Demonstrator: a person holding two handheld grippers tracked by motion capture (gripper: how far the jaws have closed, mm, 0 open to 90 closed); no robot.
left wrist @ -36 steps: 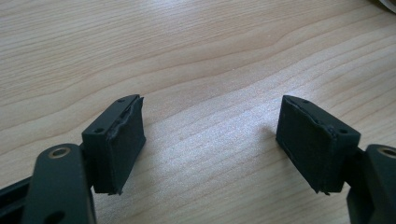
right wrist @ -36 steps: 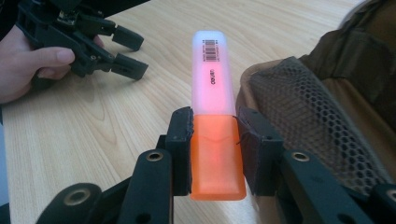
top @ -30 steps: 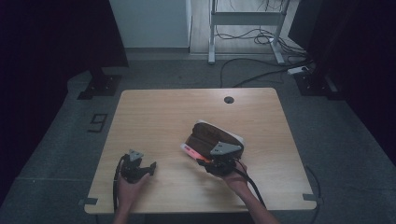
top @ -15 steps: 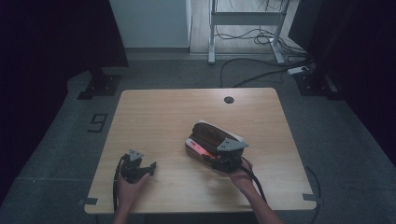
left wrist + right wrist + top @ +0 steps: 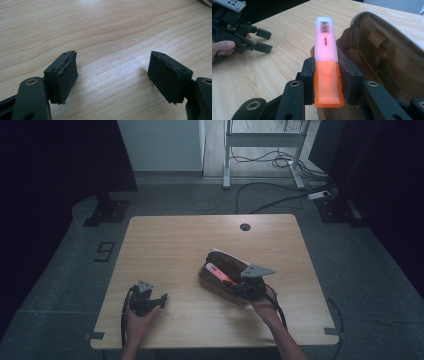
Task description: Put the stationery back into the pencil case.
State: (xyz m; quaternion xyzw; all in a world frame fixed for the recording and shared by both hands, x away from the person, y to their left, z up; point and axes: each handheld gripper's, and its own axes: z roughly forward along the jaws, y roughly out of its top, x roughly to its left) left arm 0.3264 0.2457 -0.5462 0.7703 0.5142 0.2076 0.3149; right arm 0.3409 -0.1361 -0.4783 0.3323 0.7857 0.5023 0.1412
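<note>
My right gripper (image 5: 327, 72) is shut on an orange highlighter (image 5: 325, 50) with a pale body and a barcode label; its pads clamp the orange cap end. In the high view the highlighter (image 5: 219, 272) hangs over the left edge of an open brown pencil case (image 5: 225, 262) with a pale rim, and the right gripper (image 5: 240, 282) is at the case's near side. The case's brown lining (image 5: 372, 57) lies right of the highlighter. My left gripper (image 5: 112, 75) stands open just above bare wood, nothing between its jaws; the high view has it (image 5: 161, 301) near the table's front left.
The wooden table (image 5: 170, 245) has a round cable hole (image 5: 244, 226) at its far edge. The floor around it is dark, with a desk frame and cables (image 5: 270, 150) behind. A hand holds the left gripper (image 5: 259, 40) at the far left of the right gripper view.
My right gripper has shifted a little to the right and toward the front with the highlighter, and the case moved with it. The left gripper has stayed put.
</note>
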